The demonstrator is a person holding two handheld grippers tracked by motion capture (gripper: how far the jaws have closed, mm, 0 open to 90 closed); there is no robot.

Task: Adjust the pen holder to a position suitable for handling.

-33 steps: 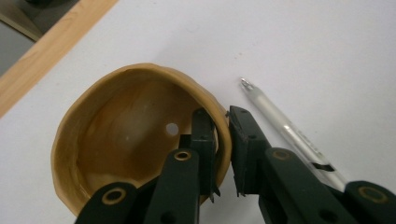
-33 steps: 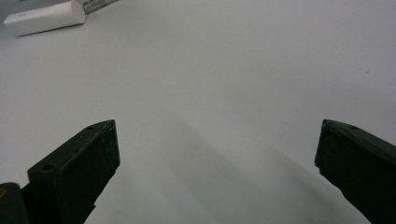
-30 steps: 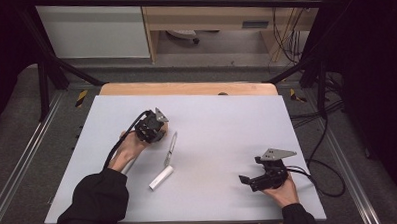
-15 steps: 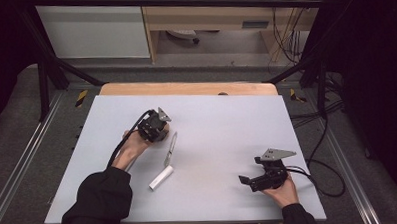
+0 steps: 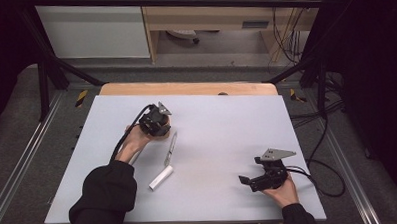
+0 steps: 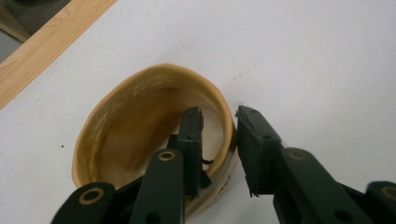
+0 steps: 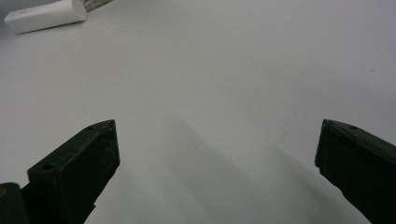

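Observation:
A tan ring of tape (image 6: 140, 116) lies flat on the white table near the left back, partly hidden under my left gripper (image 5: 157, 124) in the high view. My left gripper (image 6: 217, 112) points down over it with one jaw inside the ring and one outside. The jaws have just been opening, and the ring's wall stands between them with a gap on the inner side. My right gripper (image 5: 245, 181) rests low at the front right, jaws wide apart over bare table (image 7: 217, 154), with nothing between them.
A slim silver blade-like tool (image 5: 170, 148) lies just right of the left hand, and a short white stick (image 5: 161, 178) lies in front of it. The same white stick (image 7: 46, 16) is far off in the right gripper view. A wooden edge (image 5: 185, 88) borders the table's back.
The left hand has edged slightly over the ring. The silver tool, the white stick and the right gripper lie where they were.

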